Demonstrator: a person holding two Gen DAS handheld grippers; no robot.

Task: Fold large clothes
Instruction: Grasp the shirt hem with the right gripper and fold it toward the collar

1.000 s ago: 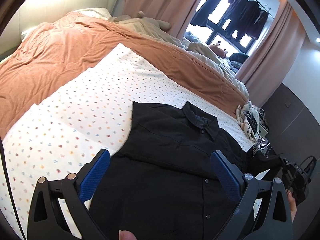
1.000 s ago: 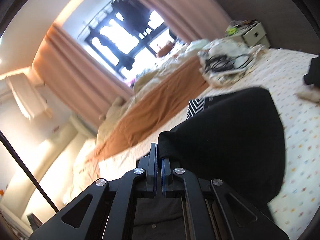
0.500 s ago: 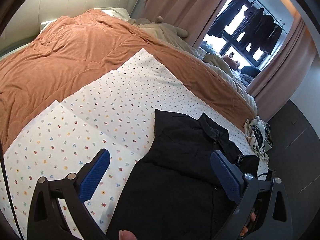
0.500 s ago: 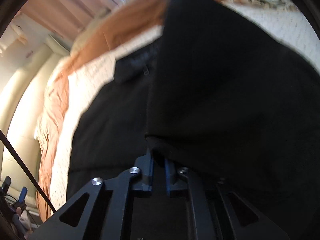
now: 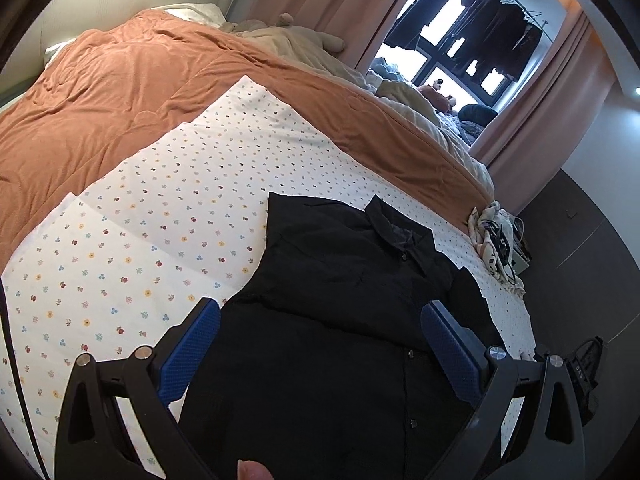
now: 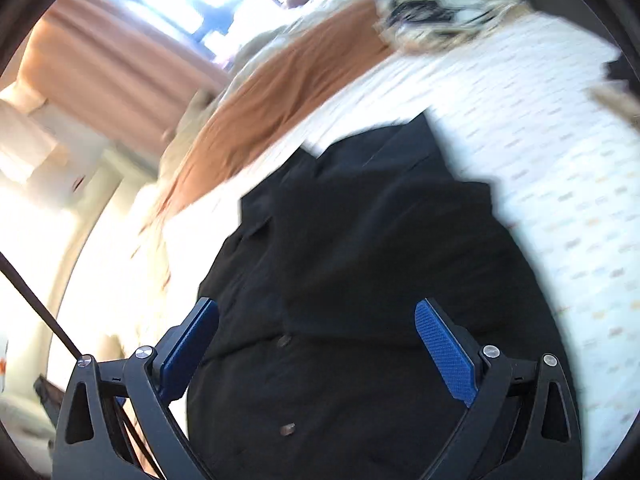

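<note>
A black button-up shirt [image 5: 340,320] lies on the white dotted sheet [image 5: 160,220] of a bed, collar toward the far side, with both sides folded in over the front. My left gripper [image 5: 320,344] is open and empty, hovering over the shirt's lower front. In the blurred right wrist view the same shirt [image 6: 360,260] fills the middle. My right gripper [image 6: 316,344] is open and empty just above its button placket.
An orange duvet [image 5: 120,80] covers the far half of the bed. A heap of cloth and cables [image 5: 496,240] sits at the bed's right corner. Pink curtains [image 5: 540,120] and a window with hanging dark clothes [image 5: 472,32] stand beyond. Dark floor lies to the right.
My right gripper was shut on a black shirt flap, carried it over the shirt, and has now opened and let it go. My left gripper stayed open, shifting slightly.
</note>
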